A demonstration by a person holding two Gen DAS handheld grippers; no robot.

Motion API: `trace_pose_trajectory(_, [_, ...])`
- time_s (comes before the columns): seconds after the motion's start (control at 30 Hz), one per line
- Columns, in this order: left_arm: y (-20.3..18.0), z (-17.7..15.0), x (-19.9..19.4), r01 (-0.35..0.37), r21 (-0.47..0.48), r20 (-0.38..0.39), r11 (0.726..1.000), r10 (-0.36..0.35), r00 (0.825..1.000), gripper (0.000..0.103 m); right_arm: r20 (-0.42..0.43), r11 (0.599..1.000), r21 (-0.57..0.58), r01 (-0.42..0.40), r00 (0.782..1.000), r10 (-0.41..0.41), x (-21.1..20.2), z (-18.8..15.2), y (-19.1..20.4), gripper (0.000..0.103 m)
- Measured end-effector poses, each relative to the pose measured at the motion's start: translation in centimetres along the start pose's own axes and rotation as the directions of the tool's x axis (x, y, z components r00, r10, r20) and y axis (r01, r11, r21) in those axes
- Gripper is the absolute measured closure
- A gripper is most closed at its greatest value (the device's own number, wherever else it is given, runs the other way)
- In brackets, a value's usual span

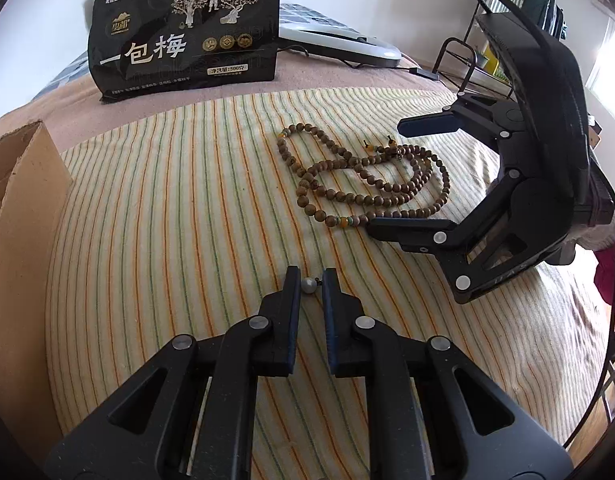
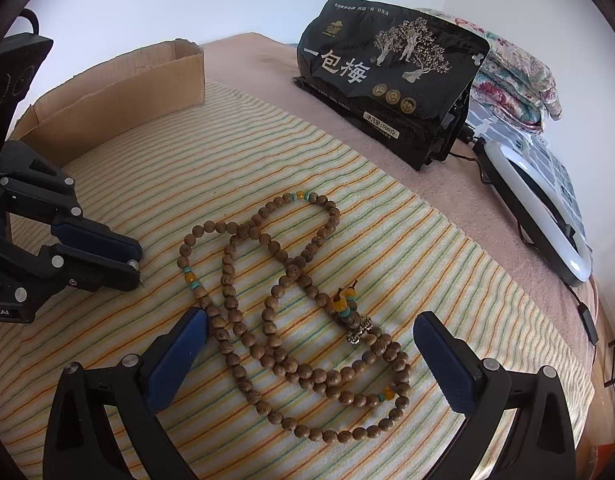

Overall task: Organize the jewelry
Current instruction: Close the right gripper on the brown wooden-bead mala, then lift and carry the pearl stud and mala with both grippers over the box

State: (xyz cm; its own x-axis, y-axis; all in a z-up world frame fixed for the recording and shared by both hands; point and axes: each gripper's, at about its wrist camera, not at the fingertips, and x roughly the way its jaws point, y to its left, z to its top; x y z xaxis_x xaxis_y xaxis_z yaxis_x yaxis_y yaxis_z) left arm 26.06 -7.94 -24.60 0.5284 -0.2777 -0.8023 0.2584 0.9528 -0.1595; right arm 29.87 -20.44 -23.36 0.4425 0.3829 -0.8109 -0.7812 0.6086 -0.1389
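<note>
A long string of brown wooden beads lies in loops on the striped cloth; it also shows in the right wrist view. My right gripper is open wide, its fingers on either side of the near loops; in the left wrist view it reaches in from the right. My left gripper is nearly shut around a small pearl earring, with the pearl between the fingertips. In the right wrist view the left gripper sits low on the cloth, left of the beads.
An open cardboard box stands at the cloth's far left edge, also in the left wrist view. A black snack bag stands at the back. A white ring light with a cable and folded quilts lie behind.
</note>
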Motion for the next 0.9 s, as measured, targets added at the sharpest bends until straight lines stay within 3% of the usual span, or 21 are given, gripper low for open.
trace_pose_trajectory(0.1, [0.5, -0.1, -0.2, 0.004, -0.015, -0.002, 1.0, -0.004, 1.0, 0.093, -0.02, 0.998, 0.049, -0.047, 0.999, 0.048, 0.6, -0.1, -0.7, 0.002])
trace_pose_trajectory(0.2, [0.7, -0.2, -0.3, 0.002, -0.019, 0.0, 1.0, -0.002, 1.0, 0.093, -0.031, 0.987, 0.131, -0.089, 0.995, 0.093, 0.7, -0.1, -1.3, 0.011])
trace_pose_trajectory(0.27, [0.8, -0.3, -0.4, 0.001, -0.023, 0.003, 1.0, 0.0, 1.0, 0.093, -0.031, 0.987, 0.131, -0.093, 0.995, 0.098, 0.3, -0.1, -0.9, 0.024])
trace_pose_trajectory(0.33, [0.9, -0.4, -0.6, -0.003, -0.027, 0.004, 1.0, 0.004, 1.0, 0.093, -0.034, 0.985, 0.131, -0.108, 0.993, 0.113, -0.1, 0.0, -0.4, 0.05])
trace_pose_trajectory(0.4, [1.0, -0.5, -0.7, -0.007, -0.032, 0.005, 0.999, 0.007, 1.0, 0.093, -0.049, 0.984, 0.141, -0.106, 0.992, 0.114, -0.3, 0.2, 0.1, 0.066])
trace_pose_trajectory(0.53, [1.3, -0.9, -1.4, -0.017, -0.045, 0.006, 0.999, 0.017, 1.0, 0.093, -0.078, 0.986, 0.15, -0.07, 0.994, 0.082, -0.7, 0.5, 1.2, 0.087])
trace_pose_trajectory(0.9, [2.8, -2.1, -4.9, -0.022, -0.082, 0.03, 0.996, 0.024, 0.999, 0.093, -0.07, 0.977, 0.213, 0.004, 0.997, 0.012, -4.5, -0.8, 4.1, 0.093])
